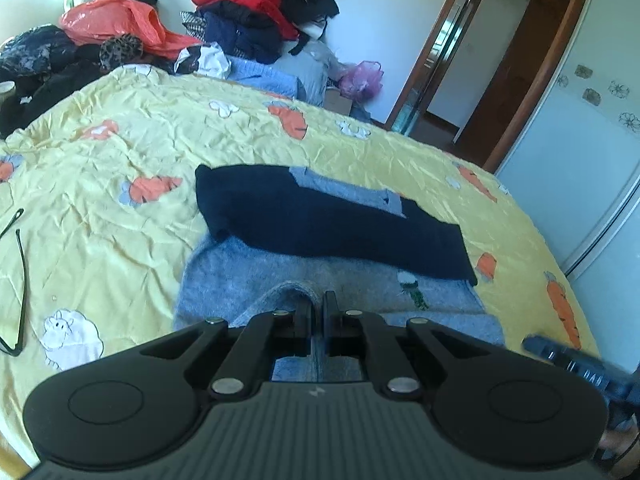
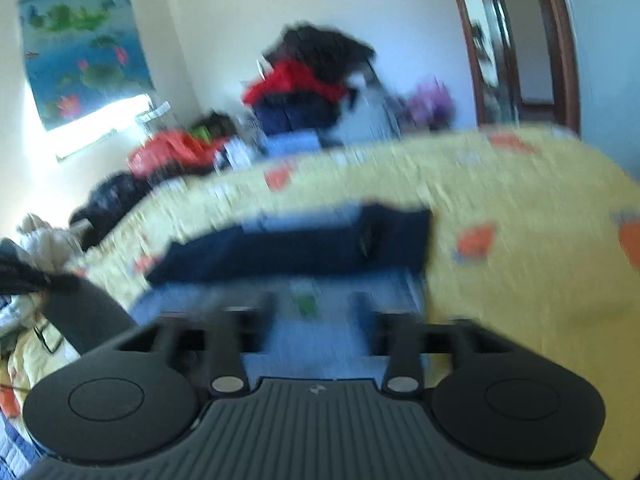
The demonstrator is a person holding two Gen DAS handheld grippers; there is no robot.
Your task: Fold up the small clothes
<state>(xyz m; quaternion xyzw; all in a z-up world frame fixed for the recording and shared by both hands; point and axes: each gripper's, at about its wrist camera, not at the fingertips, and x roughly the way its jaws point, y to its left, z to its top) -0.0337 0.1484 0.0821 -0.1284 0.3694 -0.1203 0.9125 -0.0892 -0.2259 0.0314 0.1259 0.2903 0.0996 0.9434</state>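
Note:
A small grey-blue knit sweater (image 1: 248,276) lies on the yellow bedspread (image 1: 120,184), with its dark navy part (image 1: 320,220) folded across it. My left gripper (image 1: 317,300) is shut on a raised fold of the sweater's near edge. The right wrist view is blurred by motion. It shows the same sweater (image 2: 332,332), its navy part (image 2: 304,248), and my right gripper (image 2: 314,308) above the near edge, jaws apart and empty. The right gripper's body (image 1: 568,356) shows at the lower right of the left wrist view.
A heap of clothes (image 1: 256,16) and an orange plastic bag (image 1: 120,24) lie at the far end of the bed. Dark glasses (image 1: 18,280) lie on the spread at the left. A wardrobe (image 1: 580,140) and doorway (image 1: 452,60) stand to the right.

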